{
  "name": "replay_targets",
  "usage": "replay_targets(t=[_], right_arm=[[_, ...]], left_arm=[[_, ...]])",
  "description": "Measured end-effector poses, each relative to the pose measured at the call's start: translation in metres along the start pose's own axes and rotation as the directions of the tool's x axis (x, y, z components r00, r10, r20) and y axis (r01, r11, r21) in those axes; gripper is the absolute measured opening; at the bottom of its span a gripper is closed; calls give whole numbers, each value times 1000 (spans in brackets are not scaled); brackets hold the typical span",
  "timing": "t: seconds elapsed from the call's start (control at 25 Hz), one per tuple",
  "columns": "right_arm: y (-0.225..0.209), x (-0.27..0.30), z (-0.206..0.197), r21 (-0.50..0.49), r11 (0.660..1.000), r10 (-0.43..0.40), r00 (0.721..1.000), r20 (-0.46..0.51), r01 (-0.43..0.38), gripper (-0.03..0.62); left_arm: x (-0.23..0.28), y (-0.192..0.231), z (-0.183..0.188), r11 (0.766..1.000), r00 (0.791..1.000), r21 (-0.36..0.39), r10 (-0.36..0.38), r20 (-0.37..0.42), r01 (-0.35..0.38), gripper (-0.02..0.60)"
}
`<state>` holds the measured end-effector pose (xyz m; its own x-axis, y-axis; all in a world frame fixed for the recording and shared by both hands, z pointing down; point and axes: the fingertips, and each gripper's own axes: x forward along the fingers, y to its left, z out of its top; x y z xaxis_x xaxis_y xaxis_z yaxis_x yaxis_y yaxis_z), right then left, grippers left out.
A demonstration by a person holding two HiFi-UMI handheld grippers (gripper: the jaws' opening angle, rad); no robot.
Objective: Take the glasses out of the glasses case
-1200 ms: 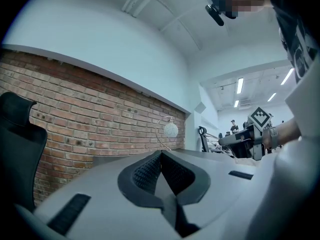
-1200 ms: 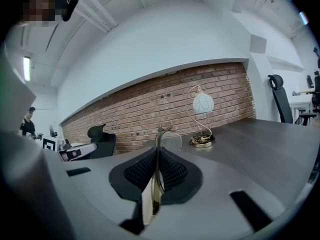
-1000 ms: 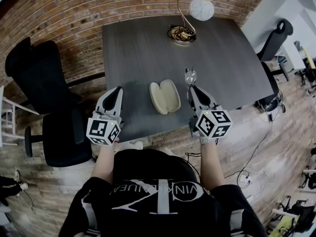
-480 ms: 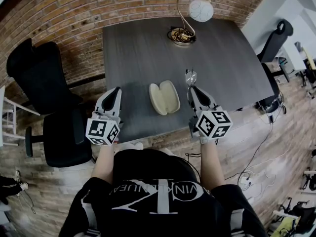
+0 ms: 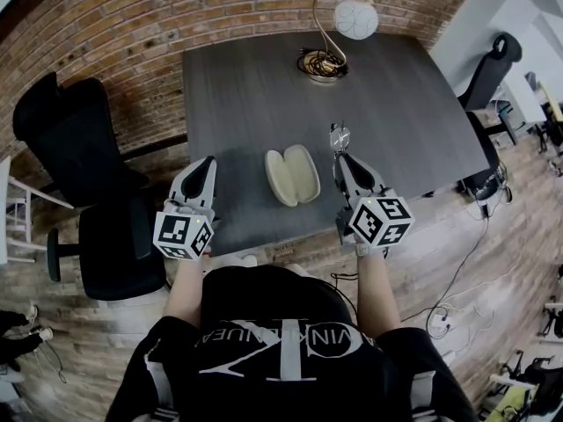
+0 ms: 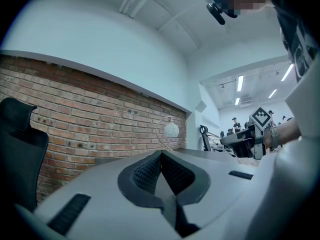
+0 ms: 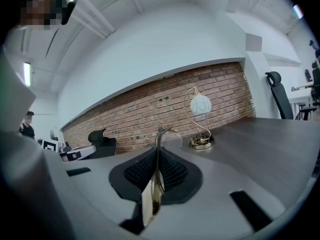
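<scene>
The cream glasses case (image 5: 294, 173) lies open on the dark table (image 5: 255, 86), both halves facing up and nothing in it. To its right my right gripper (image 5: 339, 150) is shut on the glasses (image 5: 339, 136), whose thin frame sticks out past the fingertips; in the right gripper view the glasses (image 7: 159, 134) stand edge-on between the pressed pads. Over the table's near edge, left of the case, my left gripper (image 5: 208, 161) is held level. In the left gripper view its pads (image 6: 161, 170) meet with nothing between them.
A curved lamp with a white globe (image 5: 355, 18) and a brass base (image 5: 322, 62) stands at the table's far side. A black office chair (image 5: 62, 139) is at the left by the brick wall, another chair (image 5: 488, 69) at the right.
</scene>
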<state>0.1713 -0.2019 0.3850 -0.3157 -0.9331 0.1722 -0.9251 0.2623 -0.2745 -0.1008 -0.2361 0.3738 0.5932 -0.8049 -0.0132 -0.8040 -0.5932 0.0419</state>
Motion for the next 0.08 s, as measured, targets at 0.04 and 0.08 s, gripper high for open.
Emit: replay_targets(t=[0.04,0.08], right_arm=[[-1,0,0,3,1000,0,1000,1,0,35],[-1,0,0,6,1000,0,1000,2,0,35]], left_arm=[[0,-1,0,1000,1000,1,-1,-1,1,15],[1,-1,-1,1000,1000,2,-2,-3,2,15]])
